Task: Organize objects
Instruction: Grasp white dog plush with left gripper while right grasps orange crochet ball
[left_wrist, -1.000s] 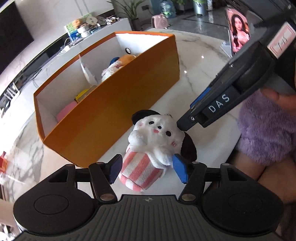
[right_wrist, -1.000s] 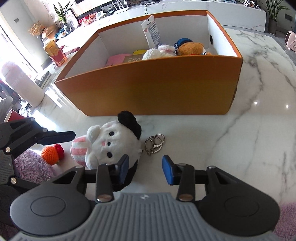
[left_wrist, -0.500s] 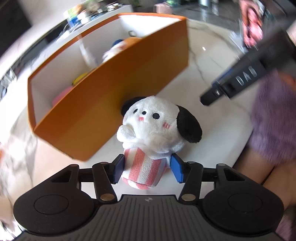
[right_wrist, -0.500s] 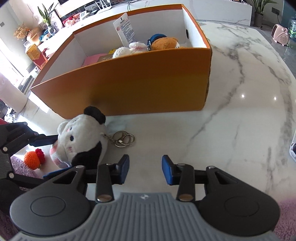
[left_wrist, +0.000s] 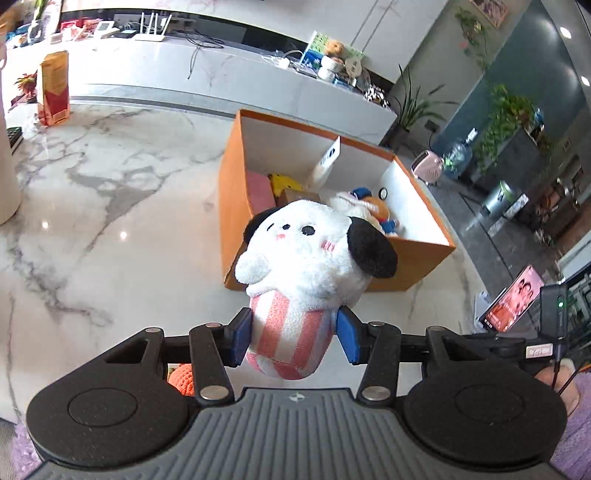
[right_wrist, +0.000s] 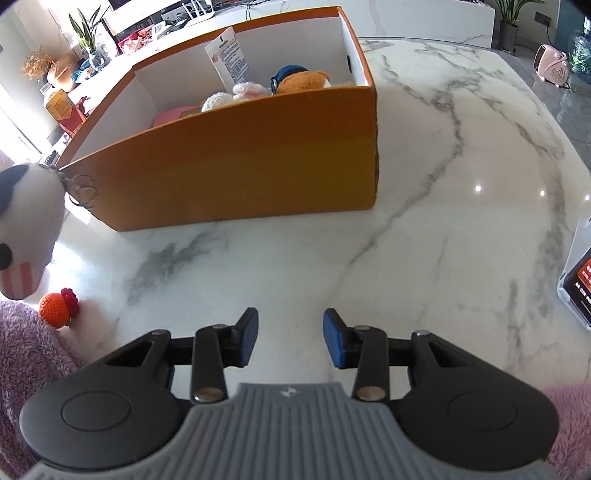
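Observation:
My left gripper (left_wrist: 293, 338) is shut on the pink-striped base of a white plush dog (left_wrist: 306, 254) with black ears and holds it in the air in front of the orange box (left_wrist: 229, 192). The dog also shows at the left edge of the right wrist view (right_wrist: 26, 221), its key ring (right_wrist: 83, 190) hanging. The box (right_wrist: 240, 166) holds several plush toys (right_wrist: 299, 79) and a paper tag (right_wrist: 231, 61). My right gripper (right_wrist: 290, 341) is open and empty, low over the marble table in front of the box.
An orange crocheted ball (right_wrist: 55, 314) lies on the marble table (right_wrist: 443, 221) at the left, also seen under my left gripper (left_wrist: 181, 376). A phone on a stand (right_wrist: 580, 288) is at the right edge. A red-and-tan bag (left_wrist: 54, 88) stands at the far left.
My left gripper closed on the plush dog and lifted it off the table toward the box. My right gripper drew back to the right, away from the dog.

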